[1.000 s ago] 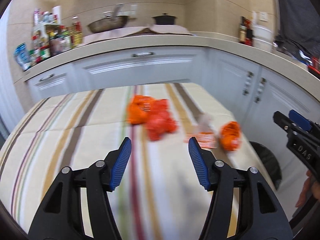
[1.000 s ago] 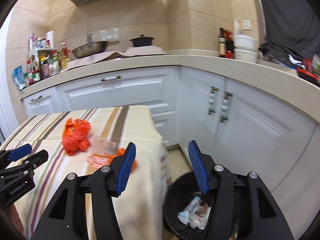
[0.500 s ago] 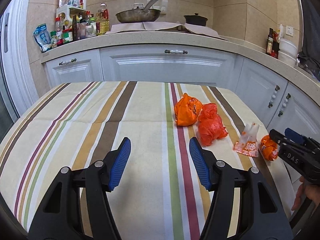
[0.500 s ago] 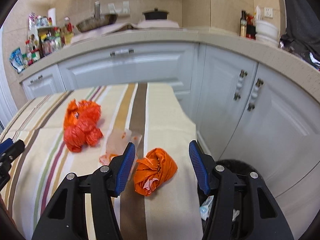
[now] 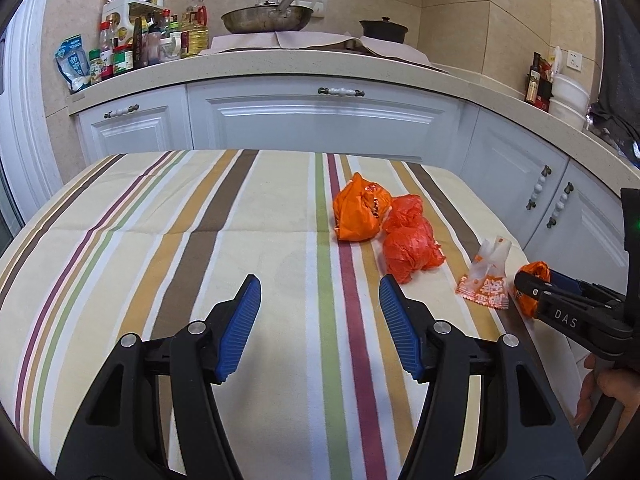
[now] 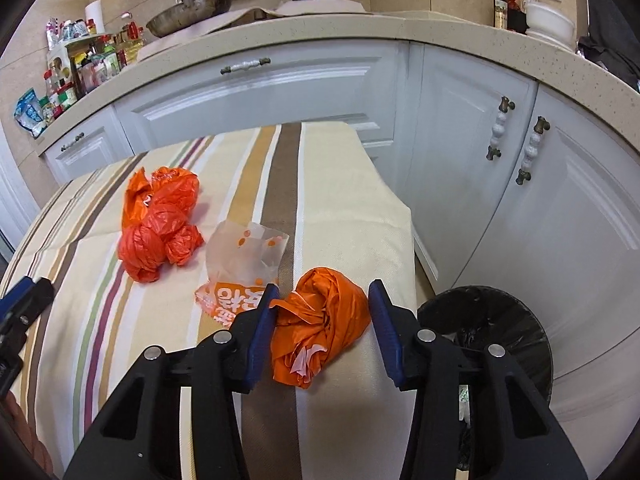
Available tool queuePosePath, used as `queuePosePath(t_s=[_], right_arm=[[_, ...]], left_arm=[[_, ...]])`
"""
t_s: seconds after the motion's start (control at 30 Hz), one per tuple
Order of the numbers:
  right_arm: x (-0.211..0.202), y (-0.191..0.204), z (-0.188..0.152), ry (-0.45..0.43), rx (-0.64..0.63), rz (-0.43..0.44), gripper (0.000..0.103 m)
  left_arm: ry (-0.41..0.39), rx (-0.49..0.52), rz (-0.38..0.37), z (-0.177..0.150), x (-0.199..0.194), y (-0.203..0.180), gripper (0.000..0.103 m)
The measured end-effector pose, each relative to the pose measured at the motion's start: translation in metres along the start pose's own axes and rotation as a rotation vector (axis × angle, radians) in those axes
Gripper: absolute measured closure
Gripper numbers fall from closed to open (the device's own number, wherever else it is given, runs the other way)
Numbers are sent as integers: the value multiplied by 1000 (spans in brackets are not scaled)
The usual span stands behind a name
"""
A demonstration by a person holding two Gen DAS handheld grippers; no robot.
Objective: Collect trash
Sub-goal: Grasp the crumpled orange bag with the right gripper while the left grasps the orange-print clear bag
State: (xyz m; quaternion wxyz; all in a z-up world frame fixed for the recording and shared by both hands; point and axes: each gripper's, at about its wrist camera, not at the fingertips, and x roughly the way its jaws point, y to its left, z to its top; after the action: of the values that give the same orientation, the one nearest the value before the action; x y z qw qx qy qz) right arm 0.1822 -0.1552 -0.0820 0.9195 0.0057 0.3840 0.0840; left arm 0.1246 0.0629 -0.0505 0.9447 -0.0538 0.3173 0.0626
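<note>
Here, on the striped worktop: crumpled orange bag lodged between the blue pads of the right hand-held gripper, jaws closing, left pad touching the plastic, right pad just beside it. Close alongside, a clear orange-printed wrapper; farther back, two more orange bags bunched together. Below the worktop's edge, only in the right wrist view, a black bin. From the left wrist view, left hand-held gripper spread wide over bare cloth, holding nothing, orange bags well ahead to its right. Also there alone, fingers of a hand beneath the right tool.
</note>
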Motion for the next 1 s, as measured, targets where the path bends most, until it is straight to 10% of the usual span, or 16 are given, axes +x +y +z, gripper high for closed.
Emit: queuePosePath(t_s=[1.0], right_arm=[[-39, -86, -25, -187, 45, -115, 57]], left_arm=[[80, 188, -121, 16, 52, -139, 43]])
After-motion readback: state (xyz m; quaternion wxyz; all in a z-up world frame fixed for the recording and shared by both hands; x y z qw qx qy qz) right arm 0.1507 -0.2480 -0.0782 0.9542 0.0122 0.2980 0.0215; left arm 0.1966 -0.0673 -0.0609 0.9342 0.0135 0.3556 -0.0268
